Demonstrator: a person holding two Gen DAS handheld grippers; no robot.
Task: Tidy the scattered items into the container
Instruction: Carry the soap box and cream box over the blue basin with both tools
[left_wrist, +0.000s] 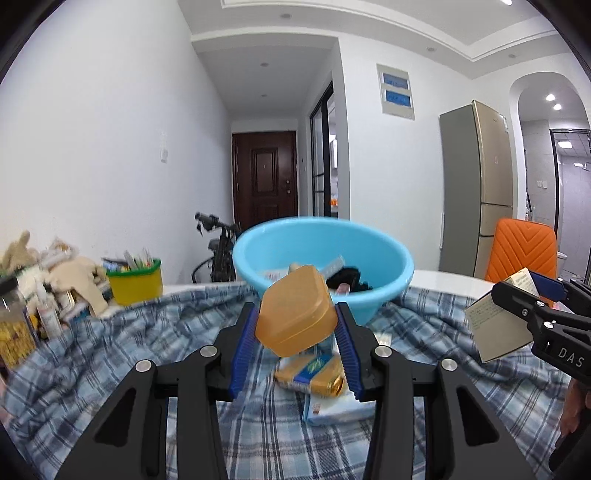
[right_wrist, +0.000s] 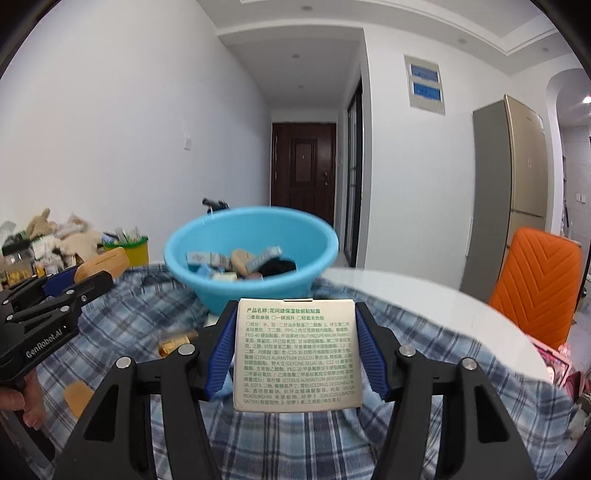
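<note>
Basin (left_wrist: 391, 269): one; held boxes: two

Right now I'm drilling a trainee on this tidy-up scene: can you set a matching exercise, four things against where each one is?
Things:
1. orange case
2. printed white box
3. blue basin
4. gold packet

Places:
A. lying on the plaid cloth
B. in the right gripper
C. in the left gripper
D. standing behind both grippers

Pairs: 1-C, 2-B, 3-D, 4-A
</note>
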